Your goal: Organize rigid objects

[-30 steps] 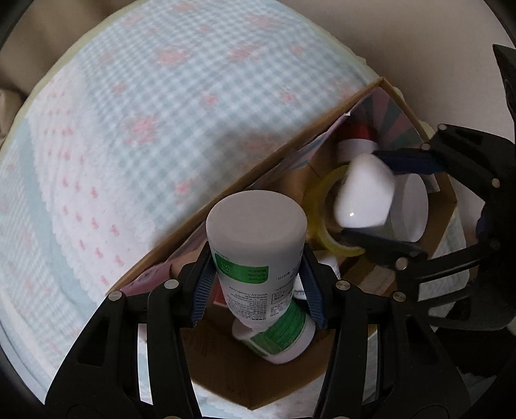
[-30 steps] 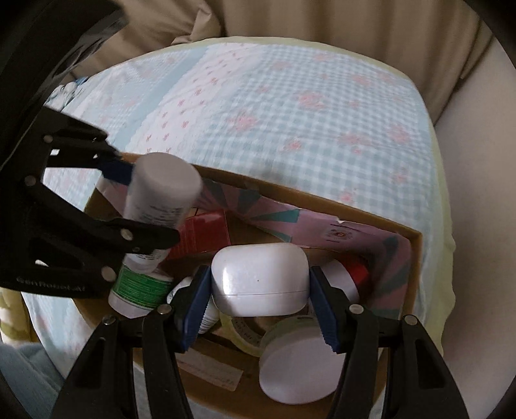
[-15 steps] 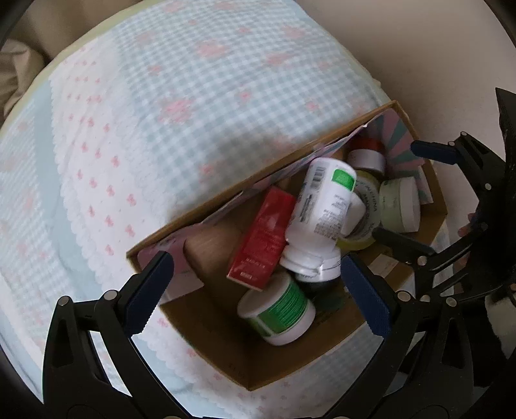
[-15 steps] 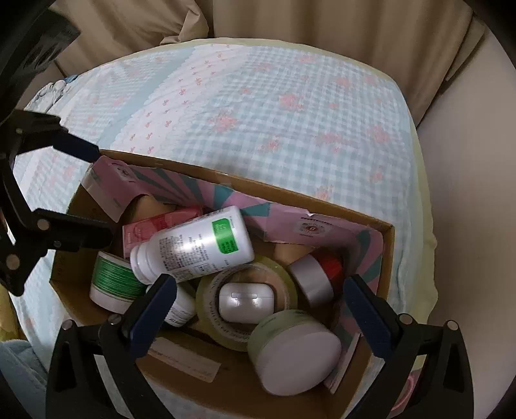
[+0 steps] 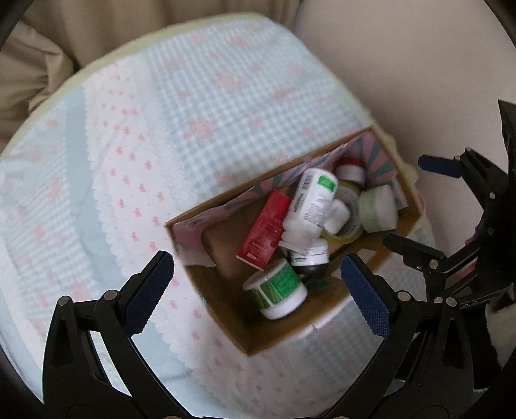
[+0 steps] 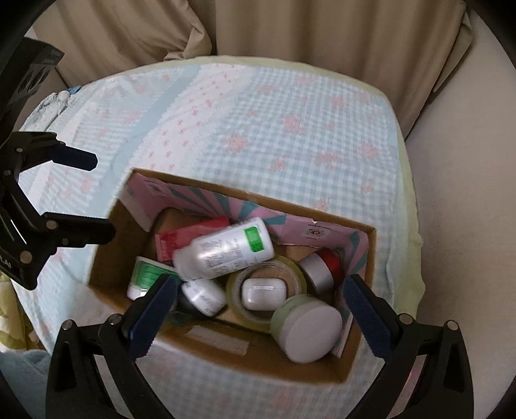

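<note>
A cardboard box [image 6: 361,351], lined with pink and teal patterned card, is seen standing at the near right corner of a bed covered by a pale blue checked blanket [image 6: 290,129] with pink motifs. Beige curtains [image 6: 290,29] are seen beyond the far edge of the bed.

The left gripper [image 5: 258,293] is shown with its jaws spread wide and nothing between them, above the box's near left corner. The right gripper [image 6: 261,312] is likewise spread wide and empty, above the box's near wall.

Inside the box, a white bottle with a green label [image 6: 225,251] is laid on its side across the middle, resting on the other contents. Behind it, a red carton [image 6: 190,237] is leaned toward the far wall. A green-labelled jar [image 6: 145,277] is placed at the left end. A smaller white bottle [image 6: 203,296] is seen below the large bottle, against the near wall; its lower end appears dark, though blur prevents certainty.

A roll of yellowish tape [image 6: 267,290] is laid flat right of centre, and a white earbud case [image 6: 264,293] is seated in its hole. A pale green jar with a white lid [image 6: 306,328] is tilted in the near right corner, touching the tape. A red tin with a silver lid [image 6: 322,267] is lodged at the right end, just beside the tape.
</note>
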